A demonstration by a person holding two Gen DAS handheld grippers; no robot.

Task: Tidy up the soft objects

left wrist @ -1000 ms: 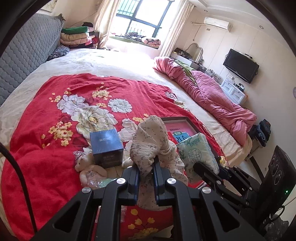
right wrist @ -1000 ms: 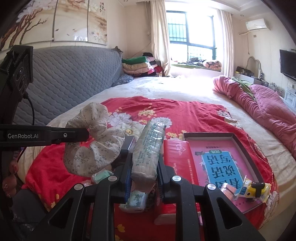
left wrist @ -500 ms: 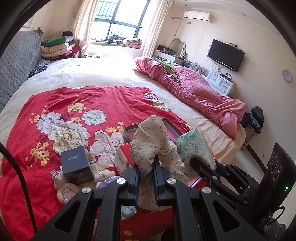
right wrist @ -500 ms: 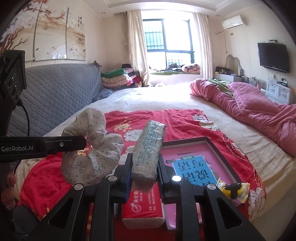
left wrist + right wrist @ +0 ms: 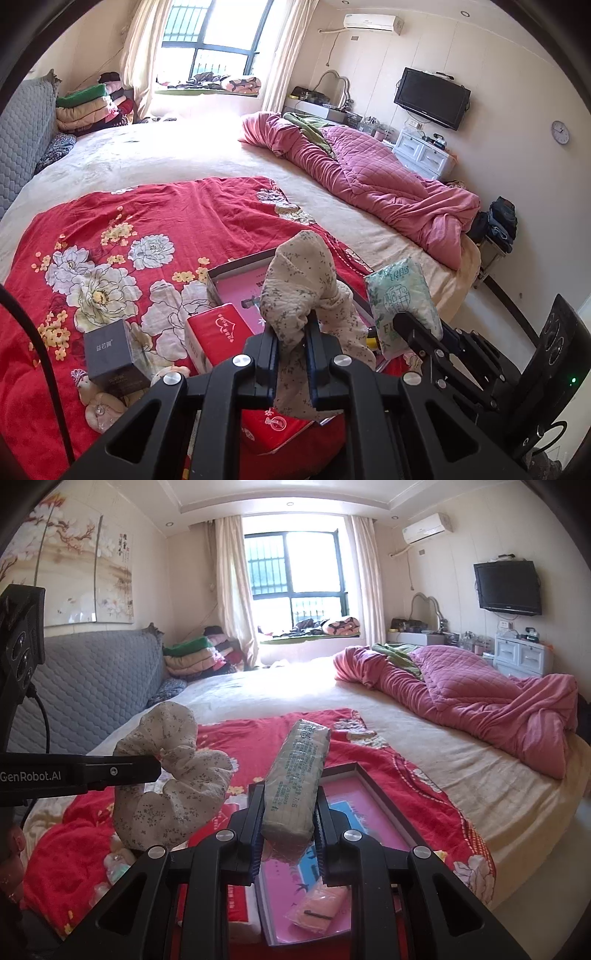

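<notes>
Cloth (image 5: 303,280) – cream, tiny floral print, crumpled; tissue pack (image 5: 295,775) – clear-wrapped.

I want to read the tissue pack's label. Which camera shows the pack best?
The left wrist view: the tissue pack turns its broad printed face to that camera, above the right tongs. The right wrist view shows only its narrow edge, clamped between the jaws.

— What did you shift in that last second?
— You carried both claws sideways and a little up: the pink tray (image 5: 373,805) now sits under your right claw (image 5: 288,819), and the dark box (image 5: 110,354) has slid off to your left claw's (image 5: 291,343) left.
</notes>
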